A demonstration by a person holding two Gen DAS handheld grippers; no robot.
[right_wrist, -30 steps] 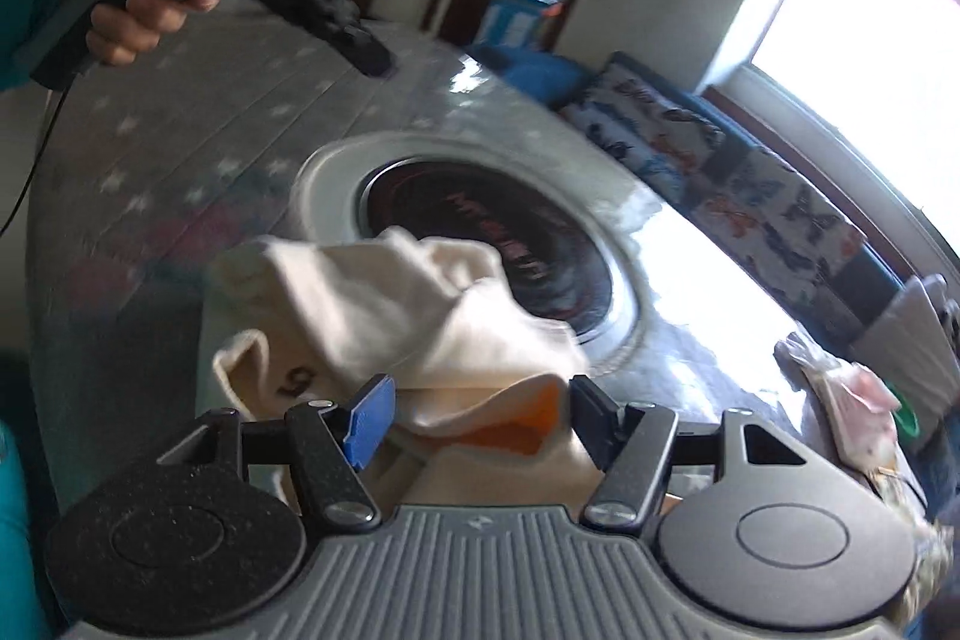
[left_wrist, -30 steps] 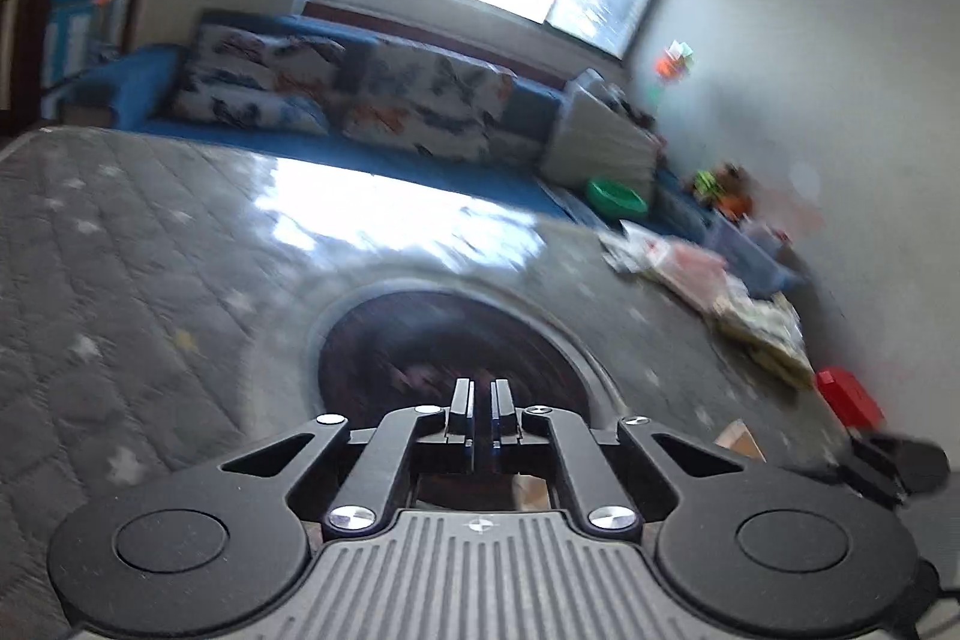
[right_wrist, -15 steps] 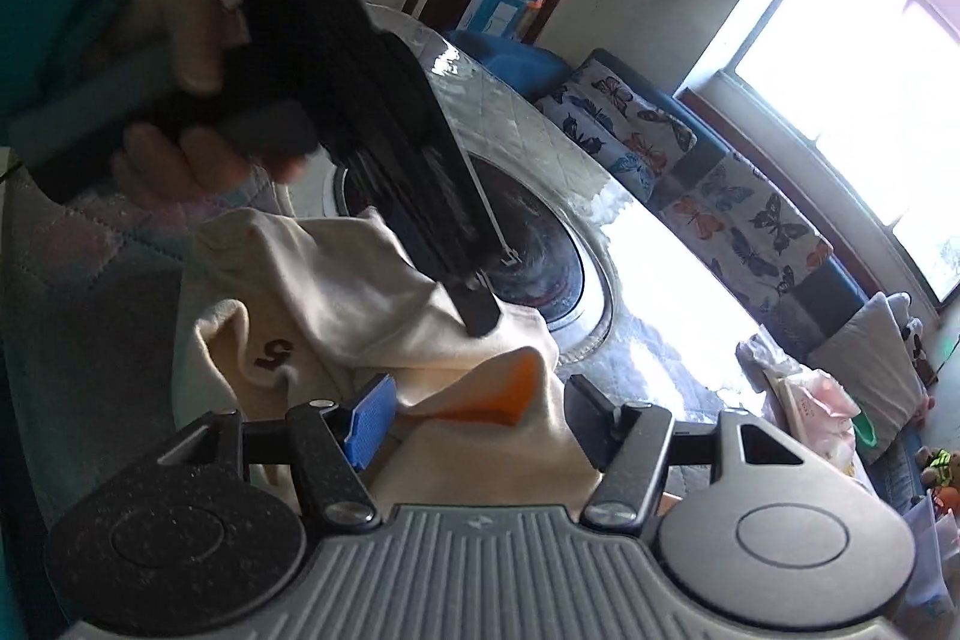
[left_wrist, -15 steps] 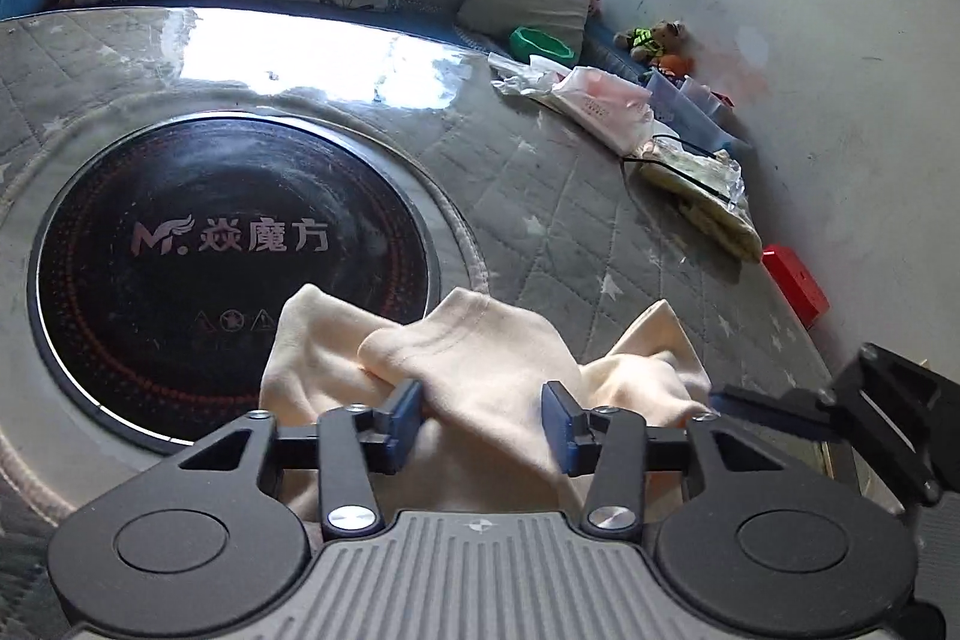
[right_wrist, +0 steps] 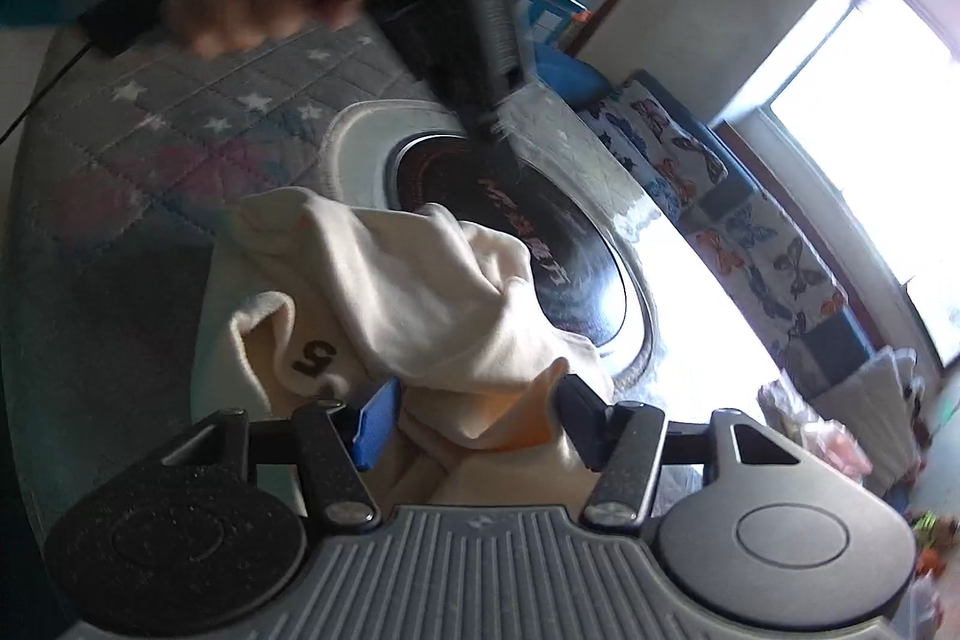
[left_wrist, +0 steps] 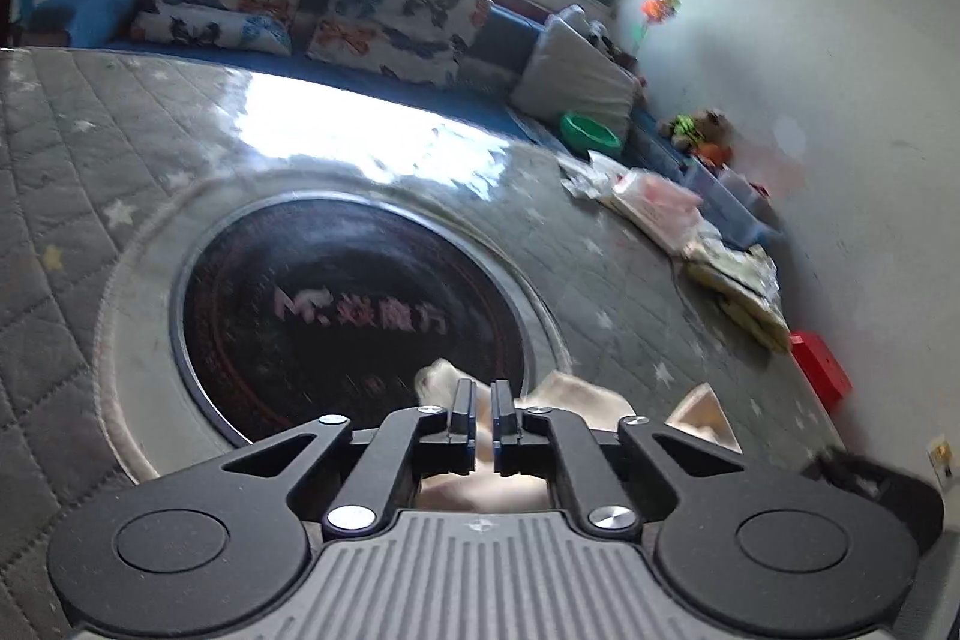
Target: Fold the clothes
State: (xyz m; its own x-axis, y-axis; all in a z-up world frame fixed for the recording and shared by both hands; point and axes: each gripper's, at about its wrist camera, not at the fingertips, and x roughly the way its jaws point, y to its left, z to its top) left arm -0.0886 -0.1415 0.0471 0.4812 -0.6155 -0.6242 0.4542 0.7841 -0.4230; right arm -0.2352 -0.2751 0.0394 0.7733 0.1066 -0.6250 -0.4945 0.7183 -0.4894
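Note:
A cream garment (right_wrist: 420, 292) with a dark "5" print and an orange lining lies crumpled on the grey quilted table cover (right_wrist: 150, 148), partly over the round black hotplate (right_wrist: 540, 244). My right gripper (right_wrist: 474, 418) is open, with its fingers on either side of a fold of the garment. My left gripper (left_wrist: 483, 421) is shut on a thin bit of the cream garment (left_wrist: 576, 394) at the hotplate's (left_wrist: 354, 316) near edge. In the right wrist view the left gripper (right_wrist: 480, 22) and the hand holding it hang above the garment.
A blue sofa with butterfly cushions (left_wrist: 384, 16) runs along the far side under the window. Plastic-wrapped packets (left_wrist: 660, 202), a green bowl (left_wrist: 591, 133) and a red box (left_wrist: 819, 361) lie along the table's right edge near the wall.
My left gripper was open over the garment half a second ago; now it has shut on the cloth and tilted up. The right gripper stays open at the same fold.

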